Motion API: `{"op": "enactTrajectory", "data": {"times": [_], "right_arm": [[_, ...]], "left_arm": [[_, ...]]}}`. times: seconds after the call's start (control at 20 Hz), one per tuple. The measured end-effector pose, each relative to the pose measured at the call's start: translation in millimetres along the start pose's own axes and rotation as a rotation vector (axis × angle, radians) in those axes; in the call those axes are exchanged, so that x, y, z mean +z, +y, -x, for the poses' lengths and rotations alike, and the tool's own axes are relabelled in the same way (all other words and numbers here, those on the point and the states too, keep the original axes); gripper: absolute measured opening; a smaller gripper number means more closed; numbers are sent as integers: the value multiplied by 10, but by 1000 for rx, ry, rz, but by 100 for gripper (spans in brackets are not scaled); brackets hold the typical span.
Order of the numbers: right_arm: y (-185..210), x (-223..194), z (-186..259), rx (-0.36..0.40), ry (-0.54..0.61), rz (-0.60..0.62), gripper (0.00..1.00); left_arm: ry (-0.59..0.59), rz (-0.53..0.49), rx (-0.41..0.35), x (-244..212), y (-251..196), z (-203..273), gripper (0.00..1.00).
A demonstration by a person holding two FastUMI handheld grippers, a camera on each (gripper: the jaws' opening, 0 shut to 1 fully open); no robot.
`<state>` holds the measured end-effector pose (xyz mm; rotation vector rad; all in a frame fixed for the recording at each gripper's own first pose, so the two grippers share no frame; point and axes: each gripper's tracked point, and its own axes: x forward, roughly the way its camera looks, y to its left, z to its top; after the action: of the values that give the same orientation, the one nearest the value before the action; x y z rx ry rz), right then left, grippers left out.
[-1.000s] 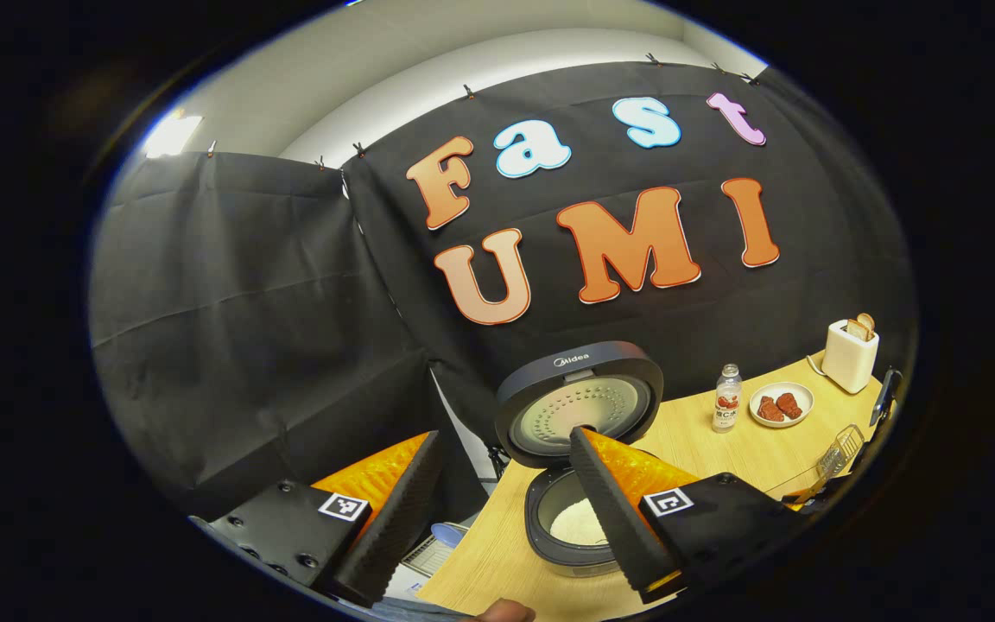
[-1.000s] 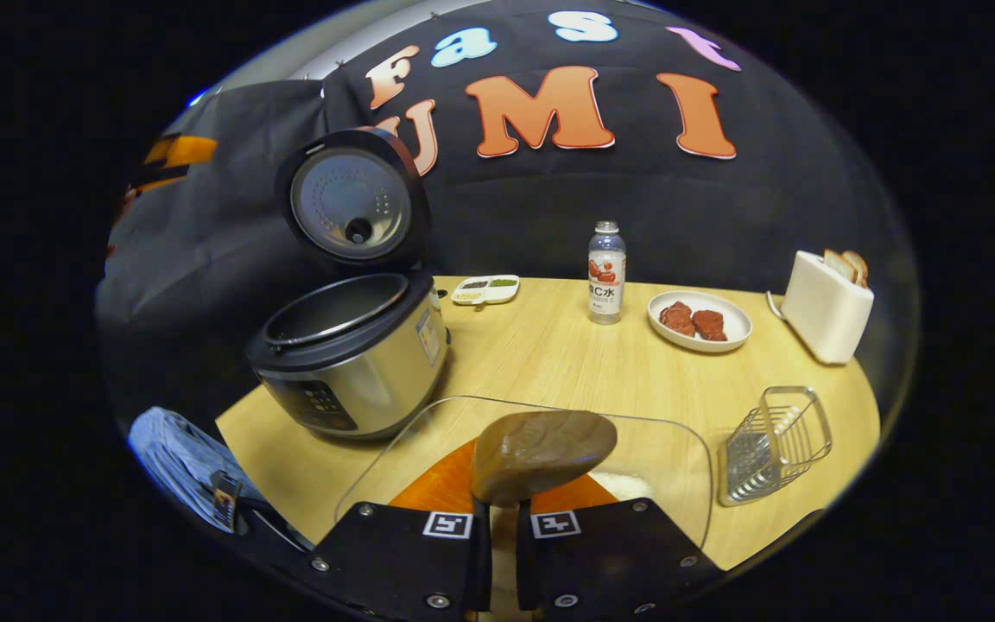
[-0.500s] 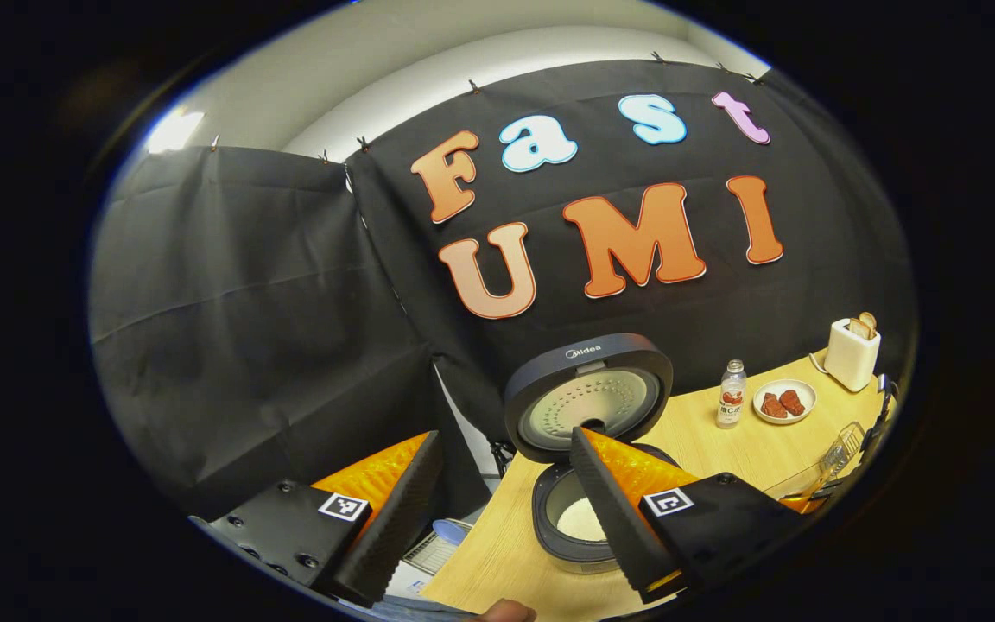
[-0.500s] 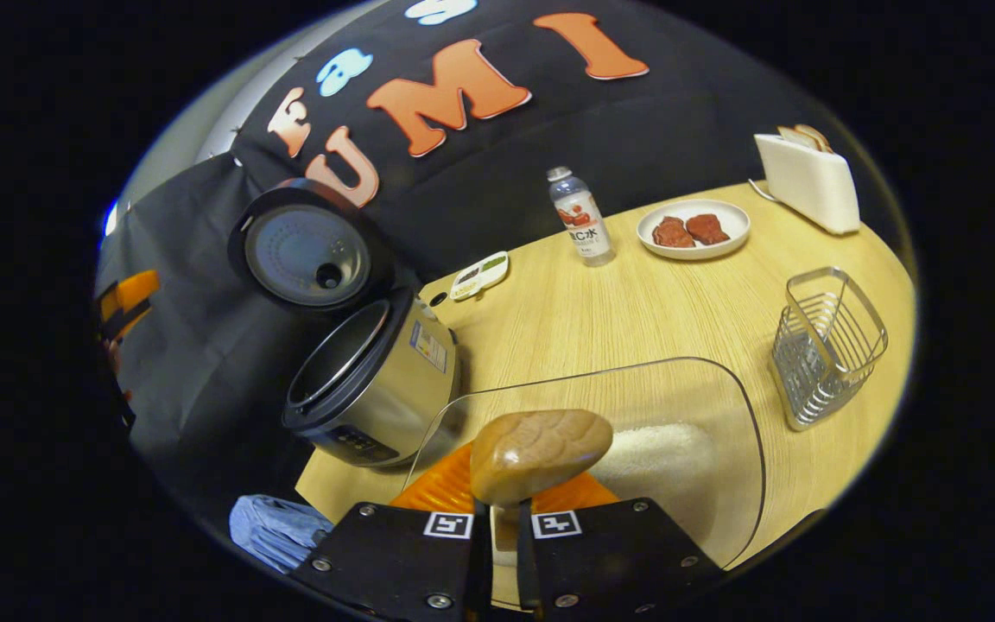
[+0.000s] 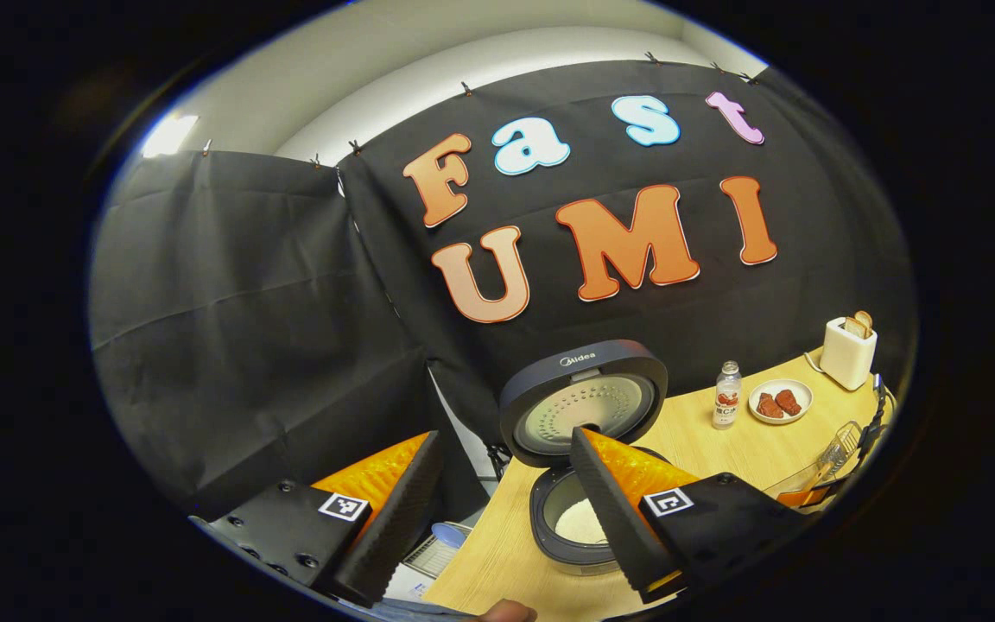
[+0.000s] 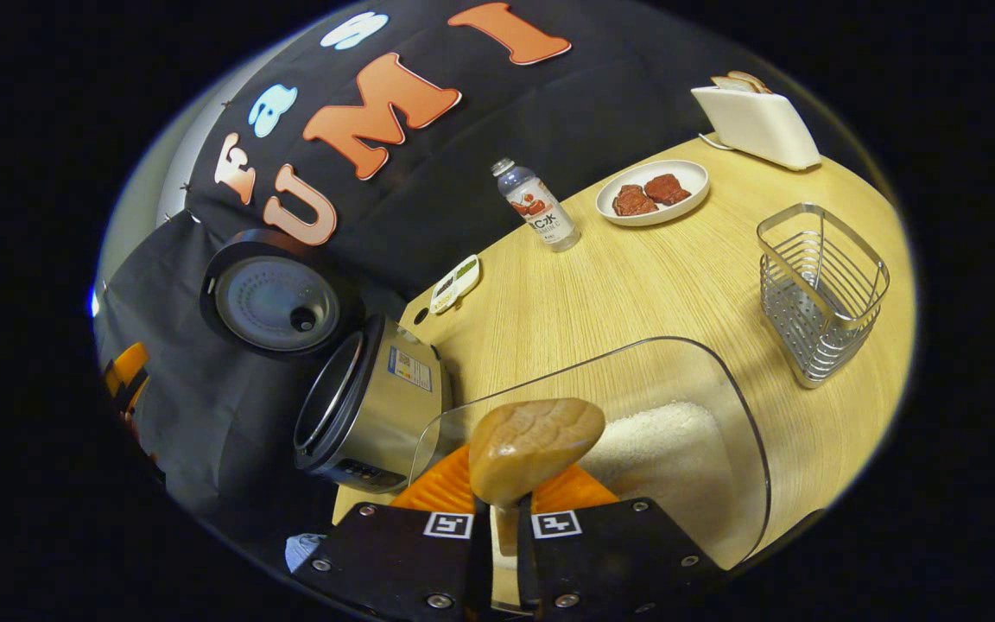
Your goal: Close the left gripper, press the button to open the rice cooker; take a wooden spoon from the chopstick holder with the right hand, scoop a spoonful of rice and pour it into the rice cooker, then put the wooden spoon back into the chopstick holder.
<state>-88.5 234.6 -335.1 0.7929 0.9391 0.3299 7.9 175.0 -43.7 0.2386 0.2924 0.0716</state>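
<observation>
Right tongs [image 6: 497, 518] tilted, gripping wooden spoon [image 6: 535, 447]

Rice cooker [image 6: 372, 406] open; wooden spoon [image 6: 535, 447] over rice [image 6: 657, 449].

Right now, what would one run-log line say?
rice cooker: lid open | right claw: shut on wooden spoon, over clear rice container | left claw: open

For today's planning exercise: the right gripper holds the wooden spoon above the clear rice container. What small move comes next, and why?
Probably dip the brown wooden spoon into the white rice in the clear glass container: its bowl looks empty, and the silver rice cooker already stands open.
</observation>
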Motion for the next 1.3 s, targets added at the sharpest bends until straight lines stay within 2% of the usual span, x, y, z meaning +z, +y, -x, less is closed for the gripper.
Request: {"op": "enactTrajectory", "data": {"times": [0.45,0.7,1.0,1.3], "right_arm": [[-53,63,72,79,26,-197,11],[-39,174,184,141,28,-265,11],[-167,427,399,161,-1,-329,11],[5,866,663,256,-59,-428,10]], "left_arm": [[0,6,-11,25,-69,19,100],[-4,19,-12,34,-123,8,100],[-11,35,-19,48,-213,4,100],[-19,68,-11,49,-247,-3,100]]}}
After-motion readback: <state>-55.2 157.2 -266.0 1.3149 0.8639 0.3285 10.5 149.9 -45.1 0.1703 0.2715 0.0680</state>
